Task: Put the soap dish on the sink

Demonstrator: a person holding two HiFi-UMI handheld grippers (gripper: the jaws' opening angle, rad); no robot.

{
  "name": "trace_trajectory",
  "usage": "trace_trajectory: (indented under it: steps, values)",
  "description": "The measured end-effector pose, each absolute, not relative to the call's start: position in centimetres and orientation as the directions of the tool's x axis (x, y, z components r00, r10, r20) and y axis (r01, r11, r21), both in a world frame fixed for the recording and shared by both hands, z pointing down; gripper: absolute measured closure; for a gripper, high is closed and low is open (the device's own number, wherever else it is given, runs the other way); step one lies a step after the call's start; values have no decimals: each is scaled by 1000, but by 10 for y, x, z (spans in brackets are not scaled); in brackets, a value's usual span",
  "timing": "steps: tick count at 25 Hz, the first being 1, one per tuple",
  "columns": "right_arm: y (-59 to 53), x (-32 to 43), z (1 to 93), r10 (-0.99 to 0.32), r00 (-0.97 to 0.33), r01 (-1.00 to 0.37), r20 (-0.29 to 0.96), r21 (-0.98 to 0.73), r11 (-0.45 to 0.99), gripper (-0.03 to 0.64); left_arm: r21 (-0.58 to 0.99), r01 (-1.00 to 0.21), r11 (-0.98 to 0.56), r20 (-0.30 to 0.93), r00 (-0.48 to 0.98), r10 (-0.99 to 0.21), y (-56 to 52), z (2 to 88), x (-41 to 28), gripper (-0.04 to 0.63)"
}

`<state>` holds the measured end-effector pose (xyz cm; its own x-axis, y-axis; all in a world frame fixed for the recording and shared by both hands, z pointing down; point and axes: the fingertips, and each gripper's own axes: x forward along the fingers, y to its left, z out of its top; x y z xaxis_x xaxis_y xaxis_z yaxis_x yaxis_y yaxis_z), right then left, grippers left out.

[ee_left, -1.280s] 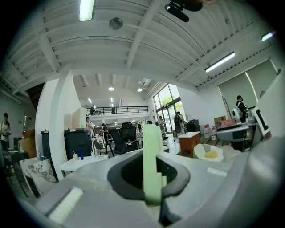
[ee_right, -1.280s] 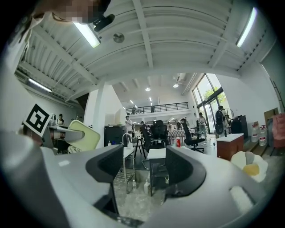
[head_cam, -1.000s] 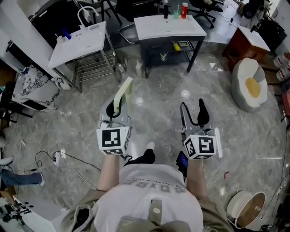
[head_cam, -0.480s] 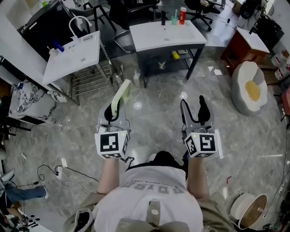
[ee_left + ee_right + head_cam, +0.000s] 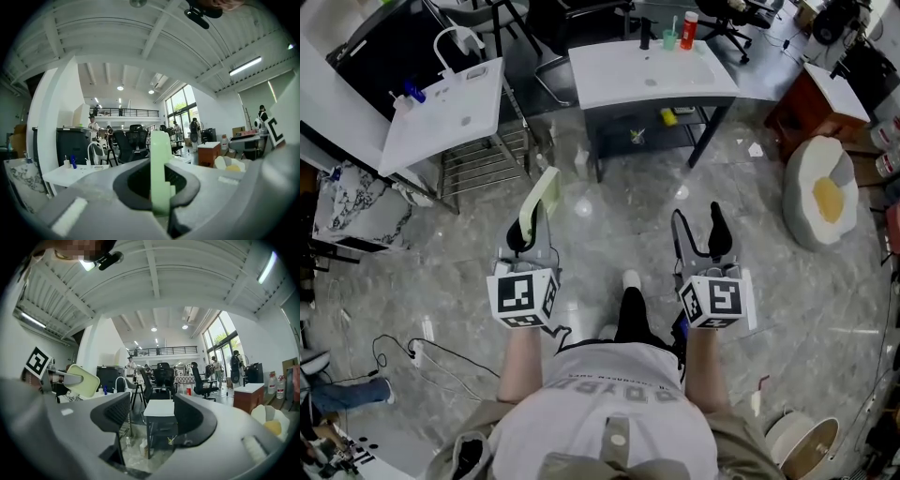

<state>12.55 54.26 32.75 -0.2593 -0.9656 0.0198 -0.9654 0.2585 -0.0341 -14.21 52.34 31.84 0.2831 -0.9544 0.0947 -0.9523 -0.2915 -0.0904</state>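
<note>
Head view: left gripper [image 5: 528, 232] was clamped on the pale green soap dish [image 5: 543, 195]. The dish stood on edge, long axis toward 12 o'clock.
Sinks: faucet sink [image 5: 441, 112] sat at 11, dark-legged sink [image 5: 652, 70] at 1, both well apart. Left hand looked nearer, I'd say.
Left gripper view: dish pinched edge-on, thin, stepped rim.
Right gripper view: right gripper [image 5: 152, 416] was spread, holding nothing; the dish showed at 9 o'clock.

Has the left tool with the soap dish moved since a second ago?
Yes. The left tool, shut on the soap dish, has advanced toward the white sink; the gap has narrowed.
</note>
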Motion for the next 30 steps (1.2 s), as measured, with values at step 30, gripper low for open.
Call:
trace_trajectory:
  steps: [30]
  values:
    - [291,181,336,-915,-403,-913,29,-84,399,345,-130,-966,-223,101,211,-972,290,313,-64,581]
